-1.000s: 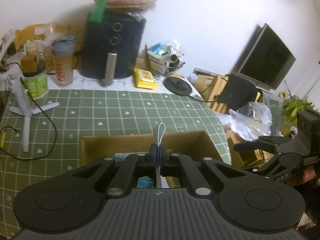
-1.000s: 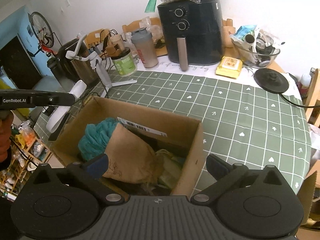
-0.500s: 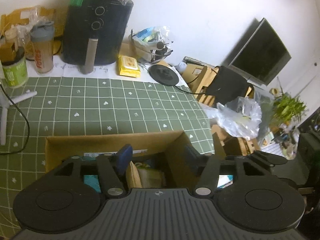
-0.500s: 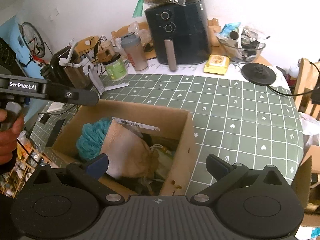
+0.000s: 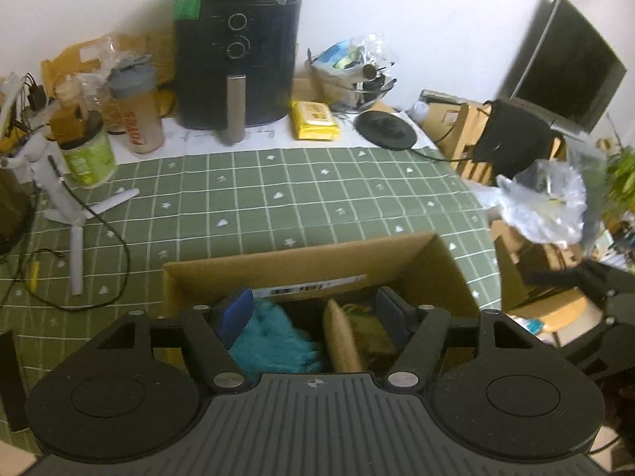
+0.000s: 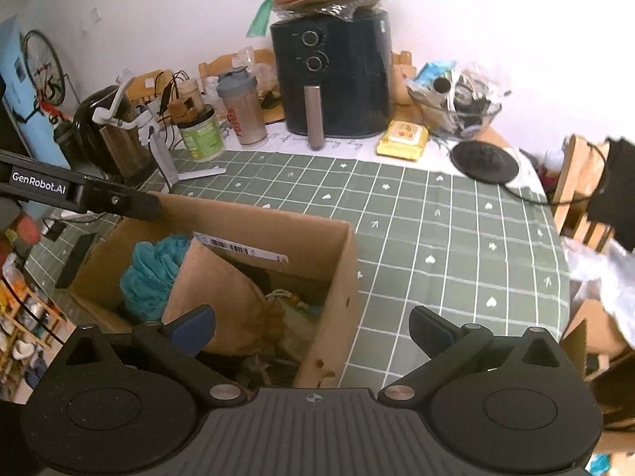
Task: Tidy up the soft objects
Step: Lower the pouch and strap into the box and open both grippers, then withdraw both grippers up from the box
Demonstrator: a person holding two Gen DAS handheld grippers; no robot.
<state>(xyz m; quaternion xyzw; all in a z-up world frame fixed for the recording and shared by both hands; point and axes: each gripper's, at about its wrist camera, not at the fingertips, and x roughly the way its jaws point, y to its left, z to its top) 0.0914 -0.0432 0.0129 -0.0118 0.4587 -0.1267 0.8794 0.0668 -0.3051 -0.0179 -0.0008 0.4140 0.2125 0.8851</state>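
The only writing fully legible was "GenRobot.AI", white on the black bar of the left gripper (image 6: 131, 206) as it reached in from the left edge of the right wrist view. A white barcode label (image 6: 242, 246) ran along the far inner wall of the cardboard box (image 6: 337, 277); its text was too small to read, as was the red lettering on the shaker bottle (image 6: 244, 113).

The box stood at the near edge of the tabletop, on a green checked cloth (image 6: 456, 246) with small white hearts. Inside lay a teal mesh puff (image 6: 152, 277), a tan cloth pouch (image 6: 222, 297) and other soft items.

The left gripper (image 5: 313, 309) hovered over the box, its jaws opening with nothing clamped. The right gripper (image 6: 311, 327) stood wide over the box's right wall, empty.

At the far edge, against a white wall, stood a black air fryer (image 6: 337, 75).
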